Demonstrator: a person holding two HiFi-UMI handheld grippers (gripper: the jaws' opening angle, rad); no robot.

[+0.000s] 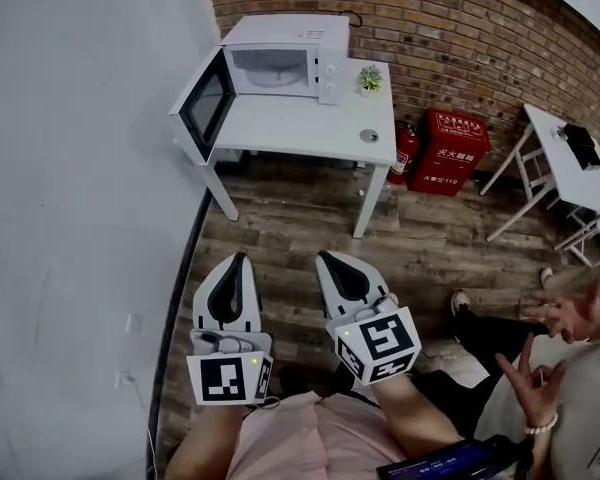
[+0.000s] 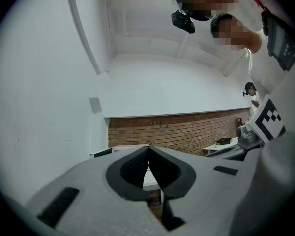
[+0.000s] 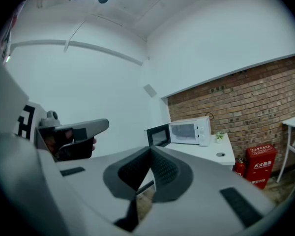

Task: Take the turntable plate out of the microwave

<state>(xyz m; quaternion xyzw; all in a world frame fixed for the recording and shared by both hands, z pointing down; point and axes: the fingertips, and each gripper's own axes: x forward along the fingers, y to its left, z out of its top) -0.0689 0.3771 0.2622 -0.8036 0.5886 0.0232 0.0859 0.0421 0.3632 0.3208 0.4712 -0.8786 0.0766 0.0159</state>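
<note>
Closed and empty: left tool (image 1: 239, 260), right tool (image 1: 326, 258). Straight ahead, well apart: microwave (image 1: 280, 63) on table (image 1: 290, 133), door (image 1: 205, 106) open leftward; plate inside not discernible. Neither tool clearly nearer.

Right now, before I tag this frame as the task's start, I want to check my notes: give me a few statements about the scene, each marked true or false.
1. The microwave has its door open. True.
2. The left gripper is carrying something. False: its jaws are shut on nothing.
3. A potted plant stands beside the microwave on the white table. True.
4. The right gripper reaches inside the microwave. False: it is shut and empty, well short of the table, above the wooden floor.
5. The red box sits on the table. False: it stands on the floor against the brick wall.
</note>
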